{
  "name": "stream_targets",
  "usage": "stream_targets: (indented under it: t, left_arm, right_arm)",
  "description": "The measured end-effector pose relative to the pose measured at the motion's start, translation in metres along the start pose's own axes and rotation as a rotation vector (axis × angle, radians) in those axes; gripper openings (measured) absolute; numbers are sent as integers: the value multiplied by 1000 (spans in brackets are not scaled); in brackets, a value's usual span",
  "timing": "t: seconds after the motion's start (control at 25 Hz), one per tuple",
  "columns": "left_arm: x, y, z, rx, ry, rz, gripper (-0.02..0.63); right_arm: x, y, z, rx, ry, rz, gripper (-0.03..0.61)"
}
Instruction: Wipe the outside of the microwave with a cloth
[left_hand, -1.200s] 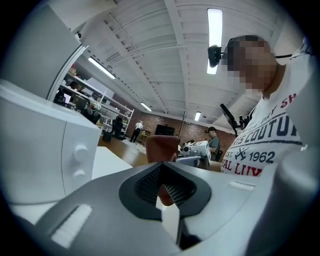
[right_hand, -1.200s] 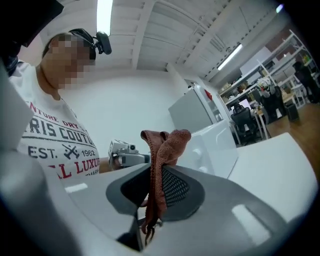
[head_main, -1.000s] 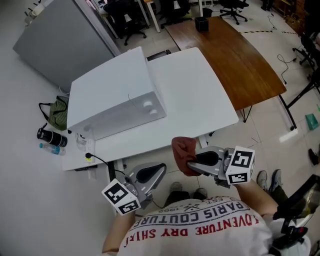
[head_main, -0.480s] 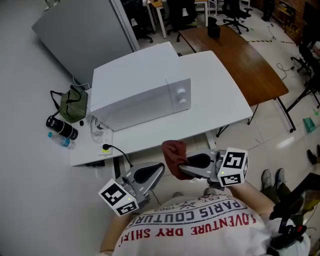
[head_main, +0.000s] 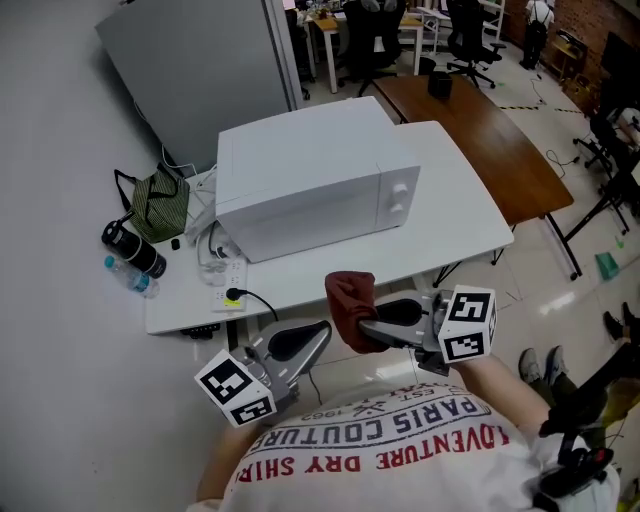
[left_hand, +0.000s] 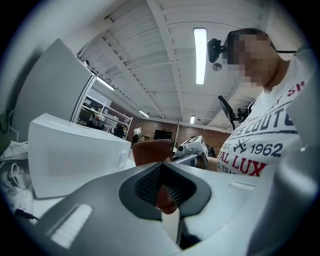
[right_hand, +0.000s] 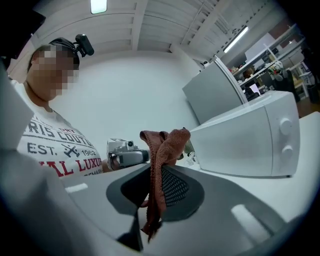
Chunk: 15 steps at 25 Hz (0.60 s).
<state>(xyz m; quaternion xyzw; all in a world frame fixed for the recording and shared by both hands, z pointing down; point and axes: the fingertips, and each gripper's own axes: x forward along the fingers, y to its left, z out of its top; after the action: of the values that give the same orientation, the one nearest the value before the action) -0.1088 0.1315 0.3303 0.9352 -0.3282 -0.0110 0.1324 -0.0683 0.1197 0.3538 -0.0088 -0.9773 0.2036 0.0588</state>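
On the white rectangular table (head_main: 445, 195): one white box-shaped microwave oven (head_main: 300, 170), door closed, two round knobs on the right of its front, set toward the table's left half.

At the table's left end: one green fabric bag (head_main: 160, 205), one black cylindrical flask (head_main: 130, 248) lying on its side, one clear plastic bottle (head_main: 132, 280) and one white power strip (head_main: 228, 290) with a black plug in it. Whether the bag and flask rest on the tabletop or just past its edge is hard to tell.

Behind the white table: one brown wooden table (head_main: 490, 130).

In front of the table's near edge, in the air:
- Right gripper (head_main: 365, 332), jaws pinching one rust-red woven cloth (head_main: 350, 300). The cloth bunches above the jaws and a strip hangs down between the pads. It is well apart from the microwave and touches no surface.
- Left gripper (head_main: 318, 338), jaws pressed together with nothing between them, tips pointing toward the cloth and near it.

Below both: the person's white printed T-shirt (head_main: 400, 450).
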Motion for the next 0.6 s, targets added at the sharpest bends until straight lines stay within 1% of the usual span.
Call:
stream_targets:
  t: [0.24, 0.6]
  left_arm:
    - [-8, 9, -4, -20, -1, -6, 6]
    - [-11, 14, -5, -17, 8, 1, 6]
  right_arm:
    - [13, -4, -13, 16, 9, -15, 40]
    - [17, -4, -7, -5, 5, -8, 40]
